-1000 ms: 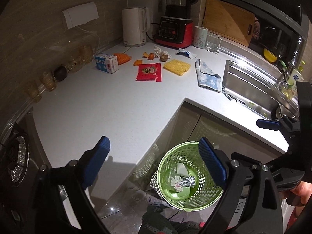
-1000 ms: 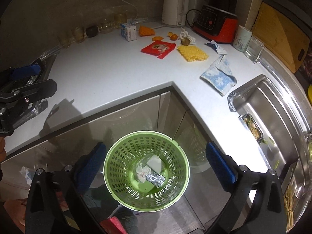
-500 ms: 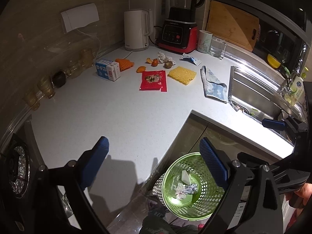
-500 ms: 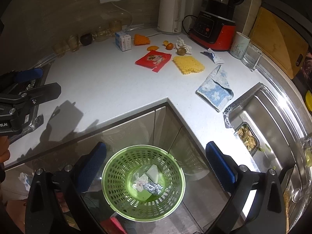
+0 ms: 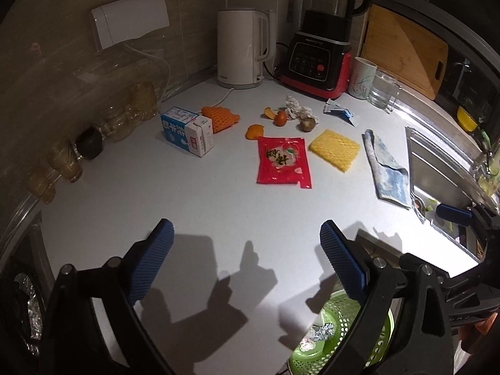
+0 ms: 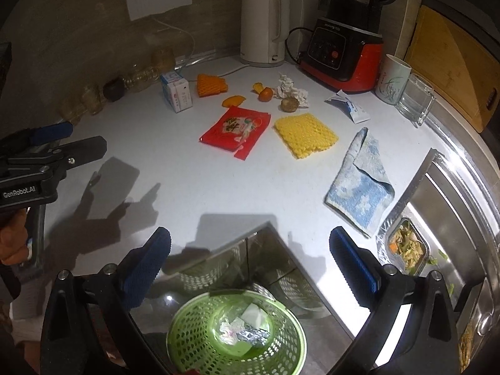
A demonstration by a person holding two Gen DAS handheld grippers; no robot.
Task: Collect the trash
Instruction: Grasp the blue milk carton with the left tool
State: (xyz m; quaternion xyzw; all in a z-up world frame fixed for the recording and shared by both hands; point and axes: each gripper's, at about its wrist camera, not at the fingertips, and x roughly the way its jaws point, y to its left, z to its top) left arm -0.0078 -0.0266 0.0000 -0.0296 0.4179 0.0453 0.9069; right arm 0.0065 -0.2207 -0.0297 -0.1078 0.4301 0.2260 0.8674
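Note:
Trash lies at the back of the white counter (image 5: pixel 193 206): a red packet (image 5: pixel 283 163) (image 6: pixel 236 131), a yellow foam net (image 5: pixel 334 150) (image 6: pixel 306 134), an orange foam net (image 5: pixel 219 118), a milk carton (image 5: pixel 187 131) (image 6: pixel 176 92), orange peel (image 5: pixel 254 132), crumpled tissue (image 5: pixel 297 109) and a small sachet (image 5: pixel 340 114). A green basket (image 6: pixel 234 334) (image 5: pixel 340 343) on the floor holds foil and paper. My left gripper (image 5: pixel 247 262) is open and empty above the counter's front. My right gripper (image 6: pixel 250 262) is open and empty above the basket.
A kettle (image 5: pixel 242 53), blender (image 5: pixel 322 50), cup (image 5: pixel 362 78) and glass jug (image 5: pixel 382 93) stand at the back. A blue cloth (image 6: pixel 362 187) lies beside the sink (image 6: pixel 450 212), which holds a food tray (image 6: pixel 406 247). Small glasses (image 5: pixel 62 162) line the left wall.
Both grippers have moved up and forward from over the basket toward the counter; the trash items appear nearer. Both stay open and empty.

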